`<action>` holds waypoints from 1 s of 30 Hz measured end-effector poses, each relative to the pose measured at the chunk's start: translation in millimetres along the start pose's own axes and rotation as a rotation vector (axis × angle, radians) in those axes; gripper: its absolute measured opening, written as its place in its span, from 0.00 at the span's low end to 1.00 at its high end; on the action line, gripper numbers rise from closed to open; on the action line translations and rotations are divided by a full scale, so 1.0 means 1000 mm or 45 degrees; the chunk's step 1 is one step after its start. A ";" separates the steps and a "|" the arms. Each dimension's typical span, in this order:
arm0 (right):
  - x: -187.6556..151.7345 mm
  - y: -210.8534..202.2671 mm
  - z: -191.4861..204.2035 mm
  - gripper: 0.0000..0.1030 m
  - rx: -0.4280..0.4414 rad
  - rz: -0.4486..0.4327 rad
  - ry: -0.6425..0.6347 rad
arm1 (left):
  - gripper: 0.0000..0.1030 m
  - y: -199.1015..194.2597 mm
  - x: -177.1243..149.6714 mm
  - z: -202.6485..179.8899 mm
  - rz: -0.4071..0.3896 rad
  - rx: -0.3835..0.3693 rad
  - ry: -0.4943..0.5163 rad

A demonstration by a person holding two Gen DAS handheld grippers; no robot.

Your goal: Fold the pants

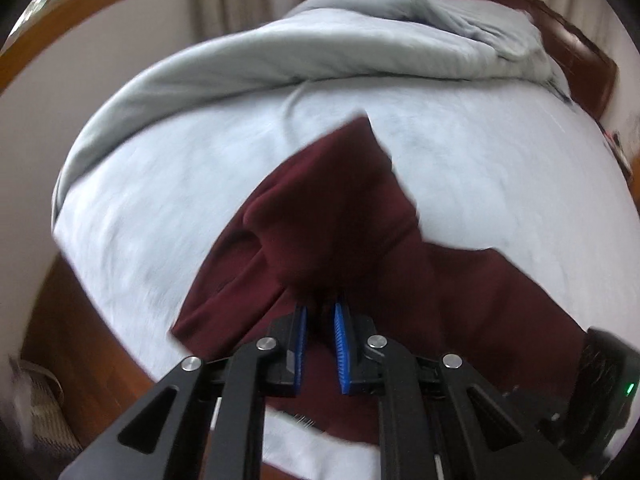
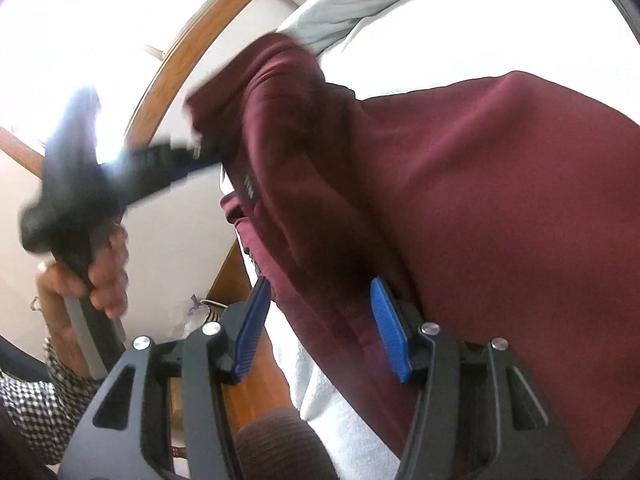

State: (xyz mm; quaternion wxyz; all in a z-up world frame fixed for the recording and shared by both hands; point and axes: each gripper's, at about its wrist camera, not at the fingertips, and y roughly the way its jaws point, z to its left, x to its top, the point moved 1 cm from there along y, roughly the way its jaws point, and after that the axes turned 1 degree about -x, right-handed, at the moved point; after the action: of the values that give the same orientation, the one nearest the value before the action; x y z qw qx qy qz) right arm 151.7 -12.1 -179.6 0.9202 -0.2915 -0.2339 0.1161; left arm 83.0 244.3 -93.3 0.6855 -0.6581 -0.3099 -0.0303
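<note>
one pair of dark red pants (image 1: 340, 216) is lying spread over the pale bed cover (image 1: 160, 184), and everything here is best placed against those pants. at their left side, in the right wrist view, a hand (image 2: 100, 276) is gripping the handle of the left gripper (image 1: 320, 340), which is reaching into a lifted fold. in its own view that gripper's blue pads (image 1: 342, 344) are standing narrow, clamping a bunched ridge of the cloth at the near edge of the pants; the fabric is rising from the pinch and draping away. further right, the right gripper (image 2: 320, 332) is sitting at the near right part of the pants with its jaws about half apart. a thick roll of cloth is lying between the pads, but whether they are pressing on it i cannot tell.

the pants are looking soft, limp and light, probably a fleecy knit that is sagging wherever it is unsupported and not slipping much. a hold on a hem, waistband or doubled edge is likely serving better than a single layer, which is apt to stretch and trail.
</note>
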 end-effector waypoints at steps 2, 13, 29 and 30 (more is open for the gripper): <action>0.000 -0.004 0.002 0.51 -0.015 0.006 -0.012 | 0.13 0.006 -0.015 0.021 0.028 -0.028 -0.073; -0.016 -0.052 0.016 0.57 -0.196 -0.049 -0.080 | 0.84 0.012 -0.042 0.041 -0.071 -0.264 -0.243; -0.110 -0.175 -0.030 0.60 -0.468 -0.116 0.053 | 0.58 0.052 -0.026 0.093 0.117 -0.504 -0.725; -0.111 -0.177 -0.033 0.60 -0.467 -0.121 0.069 | 0.58 0.056 -0.025 0.097 0.130 -0.529 -0.742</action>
State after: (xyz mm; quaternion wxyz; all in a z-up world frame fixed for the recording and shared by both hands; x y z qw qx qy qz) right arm 85.9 -209.0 -138.5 0.8622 -0.4459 -0.2396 0.0201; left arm 50.7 331.4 -159.9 0.4205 -0.7791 -0.4462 0.1305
